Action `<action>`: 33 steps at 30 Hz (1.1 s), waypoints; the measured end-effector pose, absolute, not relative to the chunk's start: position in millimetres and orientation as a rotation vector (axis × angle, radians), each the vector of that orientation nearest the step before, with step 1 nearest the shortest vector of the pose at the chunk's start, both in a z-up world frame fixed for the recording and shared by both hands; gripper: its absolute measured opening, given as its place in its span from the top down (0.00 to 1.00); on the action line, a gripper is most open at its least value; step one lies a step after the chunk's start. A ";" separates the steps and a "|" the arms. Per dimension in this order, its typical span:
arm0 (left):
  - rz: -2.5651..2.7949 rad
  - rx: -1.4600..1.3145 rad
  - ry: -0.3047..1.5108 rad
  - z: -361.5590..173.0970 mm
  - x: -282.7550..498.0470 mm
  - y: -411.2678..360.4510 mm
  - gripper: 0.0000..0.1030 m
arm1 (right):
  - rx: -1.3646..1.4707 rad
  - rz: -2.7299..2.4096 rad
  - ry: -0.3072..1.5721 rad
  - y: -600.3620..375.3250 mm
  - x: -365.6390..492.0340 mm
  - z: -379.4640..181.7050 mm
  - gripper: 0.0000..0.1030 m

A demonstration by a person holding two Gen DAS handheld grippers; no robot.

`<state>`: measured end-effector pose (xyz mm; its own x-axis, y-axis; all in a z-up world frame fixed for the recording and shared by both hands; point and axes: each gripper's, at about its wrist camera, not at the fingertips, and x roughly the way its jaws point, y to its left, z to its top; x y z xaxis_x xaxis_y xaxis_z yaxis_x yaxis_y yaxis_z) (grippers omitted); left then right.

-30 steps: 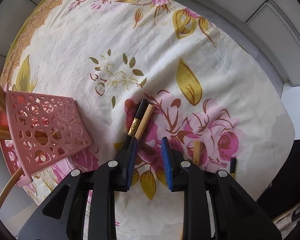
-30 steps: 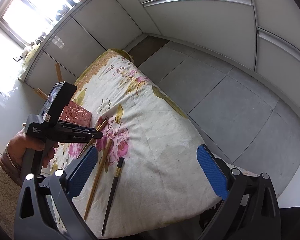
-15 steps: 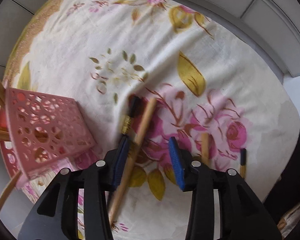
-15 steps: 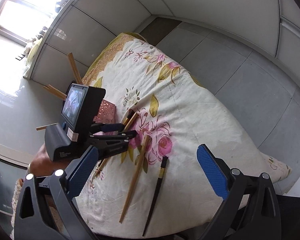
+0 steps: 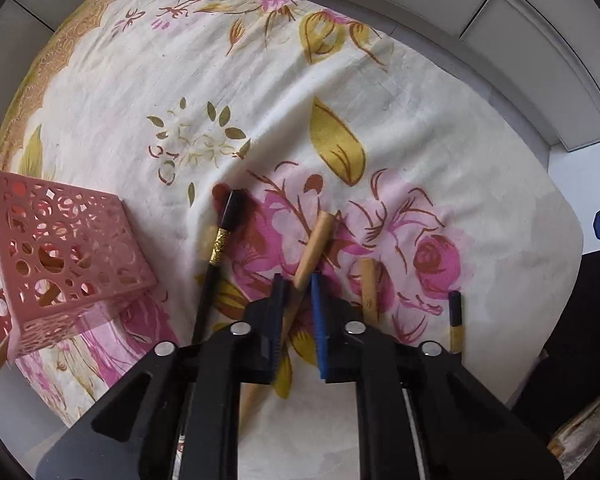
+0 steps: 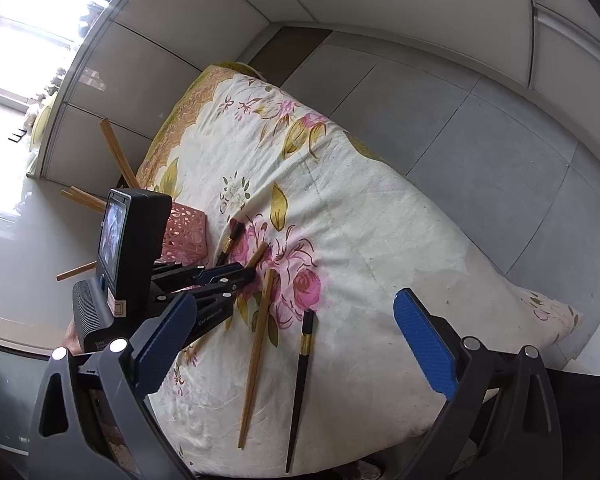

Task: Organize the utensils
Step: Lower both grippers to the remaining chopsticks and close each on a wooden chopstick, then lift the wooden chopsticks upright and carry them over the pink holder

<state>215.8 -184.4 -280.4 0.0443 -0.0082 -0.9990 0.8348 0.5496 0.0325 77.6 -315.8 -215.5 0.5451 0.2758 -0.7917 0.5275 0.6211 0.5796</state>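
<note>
Left claw (image 5: 298,292) pinches a tan wooden chopstick (image 5: 314,248) (round, pale end raised off the floral cloth (image 5: 260,80)). Right claw (image 6: 300,336) spread wide, holding nothing.

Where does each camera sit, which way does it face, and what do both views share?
Left wrist: on the left gripper, facing straight down at the floral cloth; its own jaws clamp a wooden chopstick.
Right wrist: on the open right gripper, angled down across the cloth; the left gripper shows.
Shared: pink basket, the clamped chopstick, black chopstick.
</note>
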 end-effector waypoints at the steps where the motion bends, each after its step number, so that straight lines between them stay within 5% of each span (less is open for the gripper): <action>1: -0.741 0.741 1.394 -280.8 217.0 -182.2 0.94 | 0.932 -0.181 1.025 -315.9 78.1 -216.0 0.07; 11: -0.684 0.365 1.203 -225.0 188.0 -66.7 0.94 | 0.780 -0.168 1.220 -259.6 135.4 -230.5 0.09; 17: -0.671 0.275 1.069 -180.3 172.5 -48.2 0.94 | 0.746 -0.231 1.358 -227.2 173.1 -259.7 0.40; 22: -0.687 0.236 1.023 -161.5 165.6 -34.8 0.94 | 0.644 -0.323 1.402 -207.9 192.1 -274.5 0.47; 24: -0.674 0.216 1.014 -160.1 166.6 -29.2 0.94 | 0.555 -0.359 1.384 -197.7 200.3 -273.1 0.74; 26: -0.660 0.182 0.999 -157.9 168.3 -23.1 0.94 | 0.532 -0.373 1.364 -192.7 204.0 -274.7 0.90; 33: -0.595 0.104 0.859 -130.0 154.7 -9.4 0.94 | 0.570 -0.255 1.136 -184.3 176.6 -257.8 0.92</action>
